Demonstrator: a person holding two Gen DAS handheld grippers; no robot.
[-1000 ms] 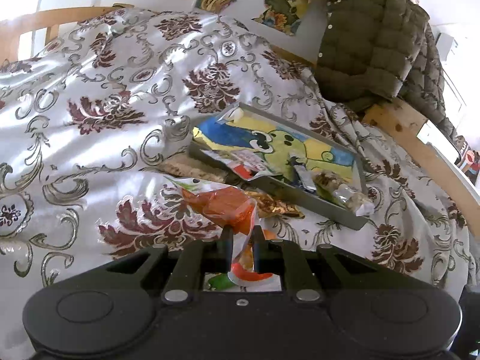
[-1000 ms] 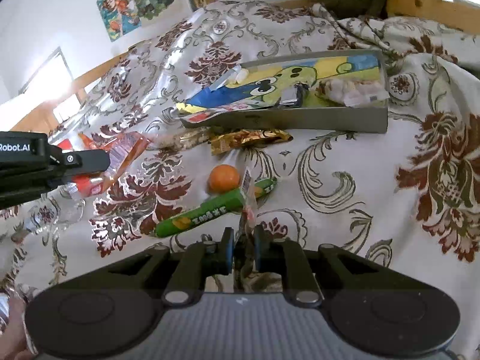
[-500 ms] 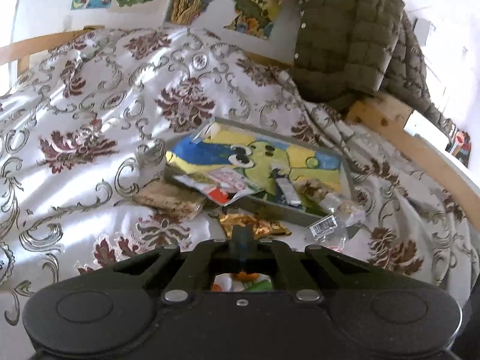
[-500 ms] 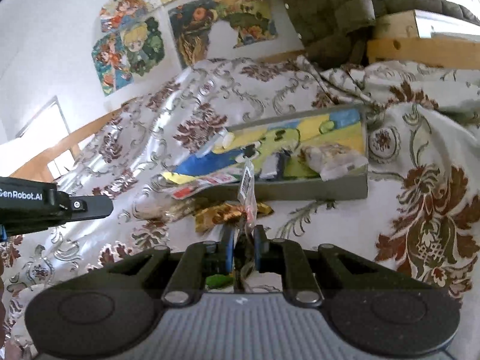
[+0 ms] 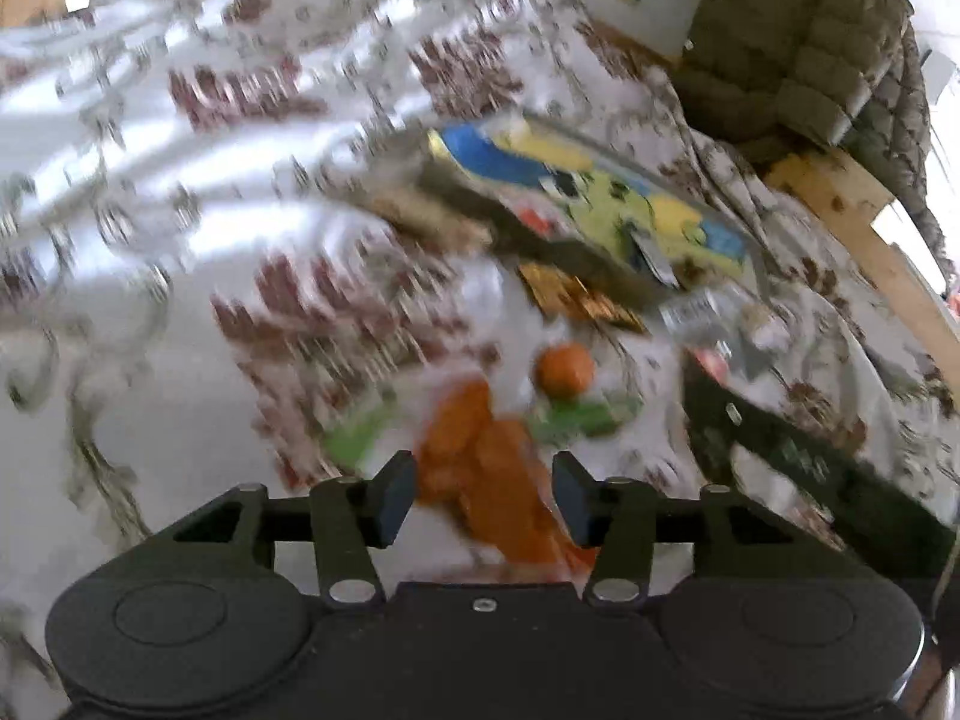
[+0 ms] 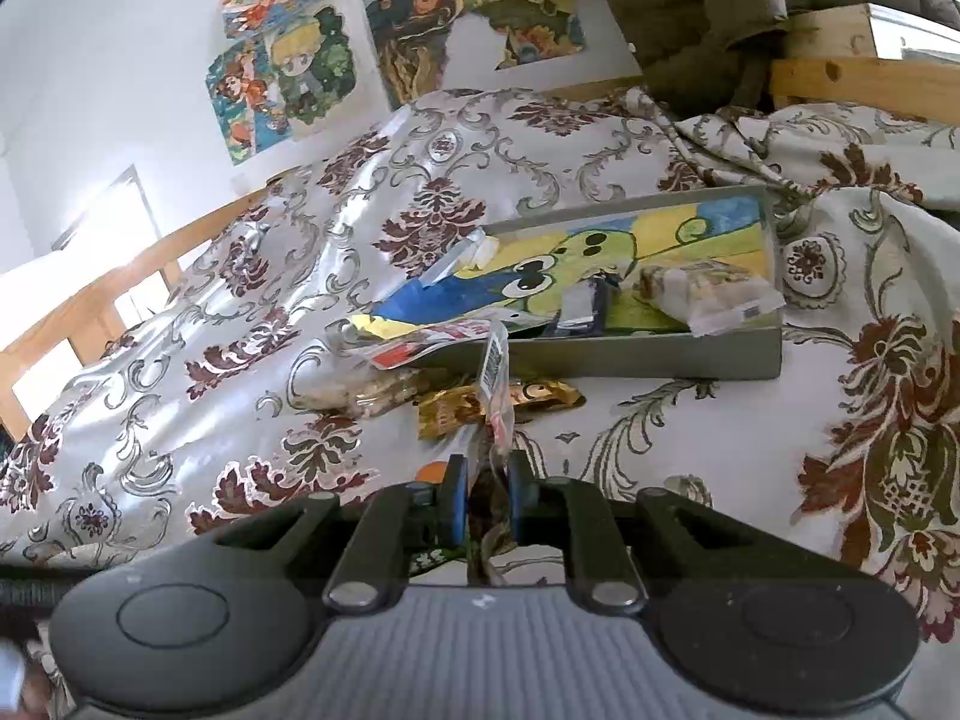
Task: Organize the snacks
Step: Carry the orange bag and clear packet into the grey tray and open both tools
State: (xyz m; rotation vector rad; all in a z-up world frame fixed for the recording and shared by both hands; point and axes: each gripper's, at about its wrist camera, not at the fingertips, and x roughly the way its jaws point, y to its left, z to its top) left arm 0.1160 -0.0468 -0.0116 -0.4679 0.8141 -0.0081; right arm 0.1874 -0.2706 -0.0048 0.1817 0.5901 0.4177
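While my left gripper [image 5: 483, 495] opens over an orange packet [image 5: 489, 468], my right gripper [image 6: 485, 501] clamps a clear packet [image 6: 497, 396]; the tray [image 6: 660, 354] at twelve o'clock is part-filled, several snacks remain outside.

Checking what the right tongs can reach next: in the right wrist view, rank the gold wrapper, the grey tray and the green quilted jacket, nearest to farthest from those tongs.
1. Gold wrapper: on the bedspread just ahead of the right tongs.
2. Grey tray: behind the wrapper, slightly right.
3. Green quilted jacket: top right, by the wall.
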